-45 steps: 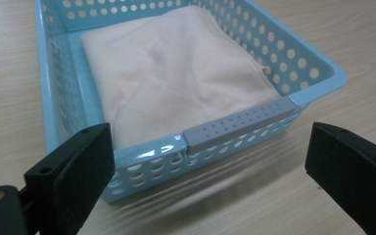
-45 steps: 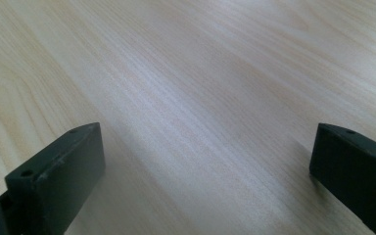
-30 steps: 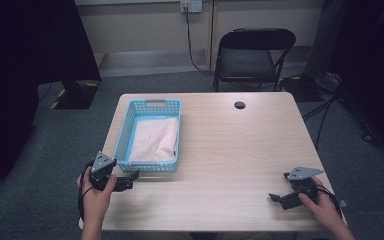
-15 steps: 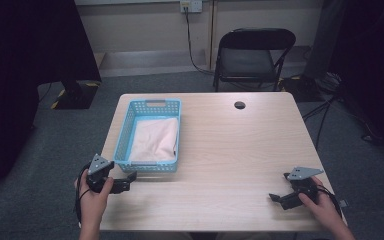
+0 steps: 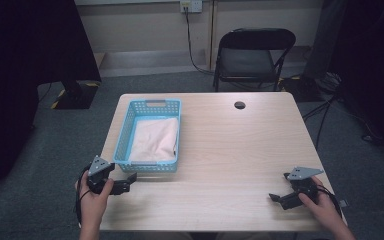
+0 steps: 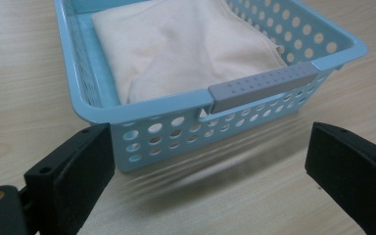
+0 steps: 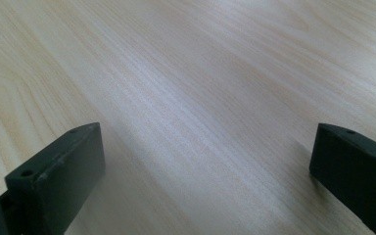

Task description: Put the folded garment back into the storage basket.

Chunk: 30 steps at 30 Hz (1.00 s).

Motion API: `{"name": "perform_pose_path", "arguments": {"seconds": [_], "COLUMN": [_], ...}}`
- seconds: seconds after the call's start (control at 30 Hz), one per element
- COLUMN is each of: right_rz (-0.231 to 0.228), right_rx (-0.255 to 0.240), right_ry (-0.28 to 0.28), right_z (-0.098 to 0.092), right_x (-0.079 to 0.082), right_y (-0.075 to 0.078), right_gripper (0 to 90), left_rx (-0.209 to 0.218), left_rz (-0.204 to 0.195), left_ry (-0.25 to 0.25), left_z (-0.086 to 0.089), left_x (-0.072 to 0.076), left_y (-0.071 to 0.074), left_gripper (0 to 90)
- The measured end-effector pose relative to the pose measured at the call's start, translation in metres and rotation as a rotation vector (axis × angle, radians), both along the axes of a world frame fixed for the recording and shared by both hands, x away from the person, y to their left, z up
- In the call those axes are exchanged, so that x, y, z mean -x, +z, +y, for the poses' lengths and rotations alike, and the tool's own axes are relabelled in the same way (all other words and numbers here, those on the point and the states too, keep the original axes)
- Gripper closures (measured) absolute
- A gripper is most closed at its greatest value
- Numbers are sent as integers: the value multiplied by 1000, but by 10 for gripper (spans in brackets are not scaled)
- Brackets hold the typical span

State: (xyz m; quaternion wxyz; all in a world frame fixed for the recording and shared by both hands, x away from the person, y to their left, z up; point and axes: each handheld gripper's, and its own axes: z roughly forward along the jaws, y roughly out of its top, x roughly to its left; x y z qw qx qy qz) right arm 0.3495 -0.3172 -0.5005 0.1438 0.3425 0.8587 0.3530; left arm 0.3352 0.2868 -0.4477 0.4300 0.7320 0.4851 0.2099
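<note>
A light blue perforated basket [image 5: 122, 134] sits on the left half of the wooden table and holds a folded cream cloth [image 5: 155, 140]. My left gripper [image 5: 125, 182] rests at the table's front left, just below the basket's near end, open and empty. In the left gripper view the basket's near wall [image 6: 176, 129] with its grey handle [image 6: 262, 85] stands just beyond the wide-apart jaws, and the cloth [image 6: 186, 46] lies inside. My right gripper [image 5: 277, 198] lies at the front right of the table, open, with bare wood [image 7: 200, 122] between its jaws.
A round cable hole [image 5: 239, 105] is in the table near its far edge. A black folding chair [image 5: 252, 55] stands behind the table. Dark curtains hang at both sides, and cables run on the floor at the right.
My left gripper has shifted slightly toward the near edge and a little left. The right gripper has stayed put.
</note>
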Motion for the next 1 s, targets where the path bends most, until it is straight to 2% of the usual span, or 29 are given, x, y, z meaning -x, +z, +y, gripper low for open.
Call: {"name": "perform_pose_path", "arguments": {"seconds": [0.4,1.0], "right_rz": [0,0], "right_rx": [0,0], "right_ry": [0,0], "right_z": [0,0], "right_x": [0,0], "right_y": [0,0], "right_gripper": [0,0], "left_rx": [-6,7], "left_rz": [14,38], "left_ry": [-4,-8], "left_z": [1,3], "left_x": [0,-3], "left_y": [-6,-17], "left_gripper": [37,38]}}
